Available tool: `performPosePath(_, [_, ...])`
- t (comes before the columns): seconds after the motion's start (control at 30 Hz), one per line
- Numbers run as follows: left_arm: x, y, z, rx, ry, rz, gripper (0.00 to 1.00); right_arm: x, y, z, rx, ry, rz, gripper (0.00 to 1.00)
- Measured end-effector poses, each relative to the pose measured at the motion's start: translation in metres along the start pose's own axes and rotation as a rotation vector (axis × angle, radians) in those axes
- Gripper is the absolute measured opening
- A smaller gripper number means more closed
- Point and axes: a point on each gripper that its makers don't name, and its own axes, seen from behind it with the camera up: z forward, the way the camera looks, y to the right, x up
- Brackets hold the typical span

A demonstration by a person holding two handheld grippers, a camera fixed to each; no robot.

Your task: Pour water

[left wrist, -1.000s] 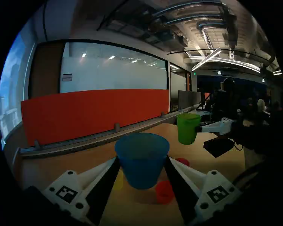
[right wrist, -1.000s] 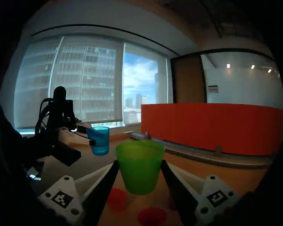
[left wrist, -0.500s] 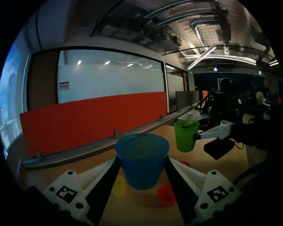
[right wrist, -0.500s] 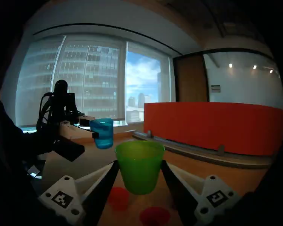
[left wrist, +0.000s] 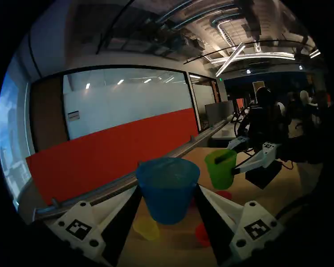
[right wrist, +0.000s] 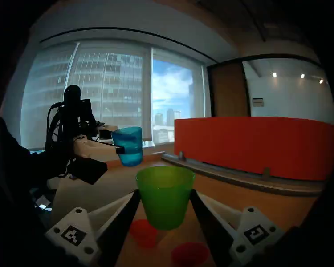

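A blue cup (left wrist: 168, 189) is clamped upright between both fingers of the left tongs (left wrist: 167, 200), above the counter (left wrist: 171, 247). A green cup (right wrist: 165, 198) is gripped likewise by the right tongs (right wrist: 165, 209). The cups are held apart. Small red cups (right wrist: 142, 231) are seen on the counter beneath.

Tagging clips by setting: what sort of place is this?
Probably an open-plan office: a wooden desk with an orange divider, tall windows onto city towers, and strip lights overhead.
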Motion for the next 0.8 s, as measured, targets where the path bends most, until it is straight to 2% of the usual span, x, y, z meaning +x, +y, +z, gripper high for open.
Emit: performPosePath(0.8, [0.033, -0.001, 0.013, 0.043, -0.003, 0.234, 0.81, -0.009, -0.015, 0.014, 0.049, 0.002, 0.006, 0.85])
